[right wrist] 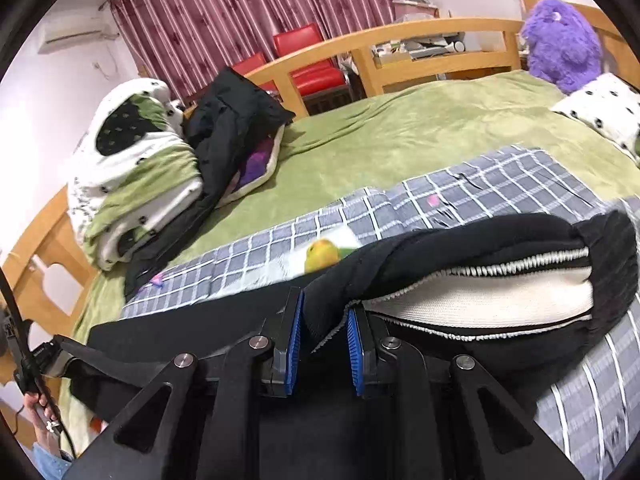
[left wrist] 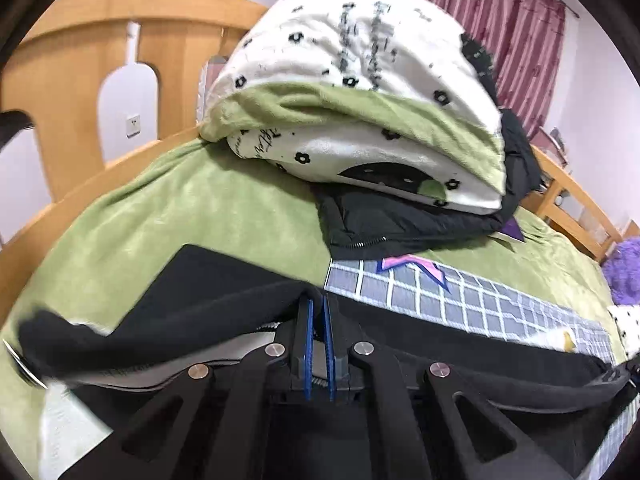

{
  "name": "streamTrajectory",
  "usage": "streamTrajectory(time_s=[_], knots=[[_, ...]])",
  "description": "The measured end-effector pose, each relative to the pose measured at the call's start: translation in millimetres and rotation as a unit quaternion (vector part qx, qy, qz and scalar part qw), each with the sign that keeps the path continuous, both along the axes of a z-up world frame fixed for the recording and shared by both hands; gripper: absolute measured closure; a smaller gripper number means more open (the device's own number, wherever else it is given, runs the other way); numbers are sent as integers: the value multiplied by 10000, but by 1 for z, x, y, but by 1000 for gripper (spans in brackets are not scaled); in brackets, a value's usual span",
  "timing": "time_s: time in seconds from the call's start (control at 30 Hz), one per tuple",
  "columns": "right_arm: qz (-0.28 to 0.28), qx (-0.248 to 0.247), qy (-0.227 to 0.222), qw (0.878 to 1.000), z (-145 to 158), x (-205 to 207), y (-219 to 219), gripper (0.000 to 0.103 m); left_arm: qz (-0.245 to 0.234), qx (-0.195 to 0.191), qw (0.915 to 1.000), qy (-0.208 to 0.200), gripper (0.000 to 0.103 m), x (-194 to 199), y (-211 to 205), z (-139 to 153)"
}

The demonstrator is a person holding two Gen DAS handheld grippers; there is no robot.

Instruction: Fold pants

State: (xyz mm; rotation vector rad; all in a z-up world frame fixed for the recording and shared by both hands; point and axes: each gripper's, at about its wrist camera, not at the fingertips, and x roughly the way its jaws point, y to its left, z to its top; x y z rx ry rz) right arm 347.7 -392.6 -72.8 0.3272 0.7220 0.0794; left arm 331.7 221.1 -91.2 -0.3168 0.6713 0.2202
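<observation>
The black pants [left wrist: 200, 292] with a white lining hang stretched across the lower part of the left wrist view, lifted a little above the bed. My left gripper [left wrist: 318, 306] is shut on their upper edge, the blue pads almost touching with thin black cloth pinched between them. In the right wrist view the pants [right wrist: 500, 236] bulge to the right, showing the white ribbed lining [right wrist: 480, 300]. My right gripper [right wrist: 325, 306] is shut on a thick fold of the black cloth, which fills the gap between its blue pads [right wrist: 295, 344].
A grey checked sheet [right wrist: 460, 196] lies over the green bedspread [right wrist: 400, 132]. A folded white and green duvet [left wrist: 352, 92] and a black jacket [left wrist: 400, 224] are piled at one end. The wooden bed frame [right wrist: 400, 32], a purple plush toy [right wrist: 560, 40], a spotted pillow [right wrist: 600, 108] and red chairs [right wrist: 312, 64] border the bed.
</observation>
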Motion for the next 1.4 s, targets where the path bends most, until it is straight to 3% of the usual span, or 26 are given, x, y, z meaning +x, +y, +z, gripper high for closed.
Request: streamTrajectory(time_s=[0.13, 0.2, 0.27, 0.33, 0.4, 0.5, 0.7, 0.87, 0.97, 1.13, 1.4], knots=[[-48, -61, 308, 9995, -36, 61, 1, 82, 155, 59, 9996, 214, 96, 46, -2, -34], [-144, 53, 451, 9989, -56, 80, -2, 79, 216, 171, 9991, 320, 91, 57, -4, -45], [-242, 269, 684, 9970, -75, 92, -9, 77, 328, 343, 9983, 352, 74, 61, -7, -46], [-224, 528, 841, 9948, -84, 94, -16, 72, 391, 424, 9978, 325, 44, 56, -8, -41], [-239, 508, 697, 9960, -79, 78, -18, 45, 327, 421, 9983, 216, 37, 43, -7, -32], [-304, -30, 455, 9985, -59, 44, -11, 40, 268, 440, 9981, 339, 37, 14, -2, -23], [-157, -630, 678, 9956, -51, -47, -16, 40, 17, 23, 9974, 726, 37, -74, 5, -39], [-331, -195, 1000, 9942, -78, -123, -38, 40, 85, -625, 9931, 991, 37, -143, 19, -73], [-418, 172, 1083, 9931, -98, -146, -44, 40, 219, -1038, 9880, 1127, 37, -156, 31, -94], [-629, 852, 963, 9897, -114, -142, -53, 40, 346, -1299, 9858, 1002, 38, -152, 41, -101], [-788, 819, 841, 9899, -121, -88, -48, 40, 628, -1377, 9854, 778, 39, -104, 56, -106]])
